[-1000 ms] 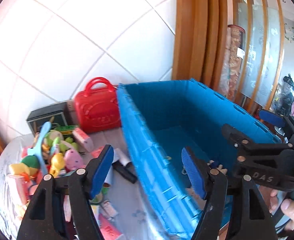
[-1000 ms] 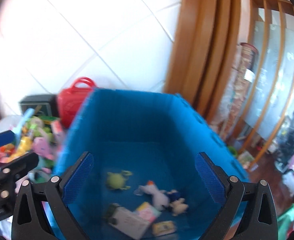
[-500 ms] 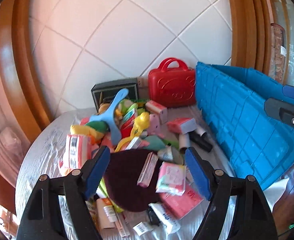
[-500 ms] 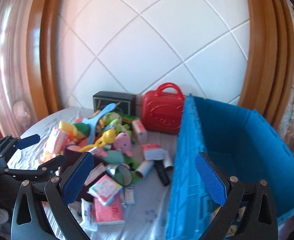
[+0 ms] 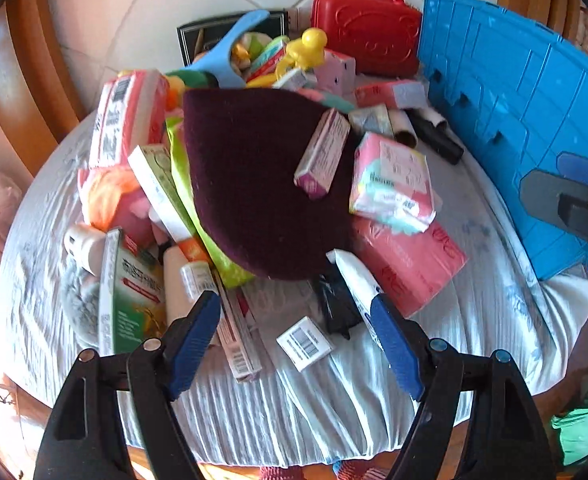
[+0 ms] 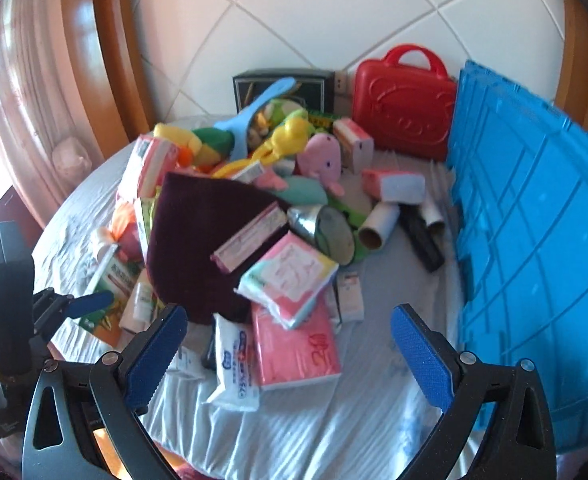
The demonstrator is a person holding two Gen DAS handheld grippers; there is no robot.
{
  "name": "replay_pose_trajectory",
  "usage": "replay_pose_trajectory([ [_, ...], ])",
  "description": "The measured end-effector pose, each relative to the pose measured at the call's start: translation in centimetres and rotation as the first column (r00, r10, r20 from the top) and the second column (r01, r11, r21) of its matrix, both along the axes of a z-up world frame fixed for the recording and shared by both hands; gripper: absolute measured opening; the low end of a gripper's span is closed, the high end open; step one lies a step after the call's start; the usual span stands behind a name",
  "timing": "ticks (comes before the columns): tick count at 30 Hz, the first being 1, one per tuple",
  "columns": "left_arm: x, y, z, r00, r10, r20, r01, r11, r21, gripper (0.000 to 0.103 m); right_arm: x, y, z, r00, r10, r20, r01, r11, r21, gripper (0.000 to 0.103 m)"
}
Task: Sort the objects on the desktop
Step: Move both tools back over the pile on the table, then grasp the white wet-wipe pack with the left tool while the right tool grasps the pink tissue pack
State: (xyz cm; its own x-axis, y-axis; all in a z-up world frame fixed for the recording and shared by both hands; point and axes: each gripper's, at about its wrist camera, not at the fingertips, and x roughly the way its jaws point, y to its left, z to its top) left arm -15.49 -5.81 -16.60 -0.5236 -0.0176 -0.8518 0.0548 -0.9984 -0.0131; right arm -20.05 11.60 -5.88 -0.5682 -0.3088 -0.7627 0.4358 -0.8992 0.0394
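Both grippers (image 5: 294, 336) (image 6: 285, 344) agape, empty; blue crate (image 6: 534, 216) beside clutter.

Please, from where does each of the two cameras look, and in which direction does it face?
Left wrist: on the left gripper, close above the pile, facing down; own open fingers and the right gripper show.
Right wrist: on the right gripper, farther back, facing pile and wall; left gripper shows.
Both share: maroon cloth, red case, blue crate.
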Motion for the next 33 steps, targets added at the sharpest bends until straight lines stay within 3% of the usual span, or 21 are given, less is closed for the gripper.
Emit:
replay_pose_trajectory([
  [5,-0.1,1.6,-1.9,0.999,-0.039,0.034,0.037,0.997,0.061,0.077,-0.7,0.7,-4.9,0.991,-0.06,0.116,0.056,0.998,0.038,0.103],
  [11,-1.1,4.6,-3.4,0.994,-0.094,0.06,0.085,0.987,0.14,0.075,-1.0,2.1,-6.5,0.982,-0.089,0.164,0.083,0.996,0.046,0.103],
  [15,-2.4,6.2,-5.1,0.99,-0.099,0.099,0.085,0.987,0.133,0.071,-1.2,2.7,-7.3,0.978,-0.094,0.184,0.084,0.995,0.059,0.101],
  [18,-3.3,6.1,-7.5,0.98,-0.071,0.183,0.047,0.99,0.134,0.062,-1.5,2.9,-8.5,0.972,-0.093,0.215,0.08,0.994,0.067,0.097],
  [20,-3.2,5.8,-8.7,0.976,-0.065,0.207,0.038,0.99,0.133,0.047,-1.7,2.8,-9.3,0.968,-0.089,0.233,0.074,0.995,0.071,0.097],
  [23,-3.1,5.1,-9.1,0.977,-0.065,0.204,0.031,0.986,0.166,0.038,-2.1,2.6,-10.5,0.962,-0.08,0.261,0.066,0.996,0.064,0.097],
  [29,-2.9,5.8,-8.9,0.979,-0.091,0.181,0.071,0.991,0.113,0.036,-3.4,1.2,-12.7,0.951,-0.054,0.305,0.042,0.998,0.046,0.097],
  [33,-3.4,6.1,-9.1,0.976,-0.115,0.188,0.092,0.988,0.123,0.036,-4.4,0.0,-13.8,0.948,-0.034,0.318,0.016,0.998,0.059,0.097],
])
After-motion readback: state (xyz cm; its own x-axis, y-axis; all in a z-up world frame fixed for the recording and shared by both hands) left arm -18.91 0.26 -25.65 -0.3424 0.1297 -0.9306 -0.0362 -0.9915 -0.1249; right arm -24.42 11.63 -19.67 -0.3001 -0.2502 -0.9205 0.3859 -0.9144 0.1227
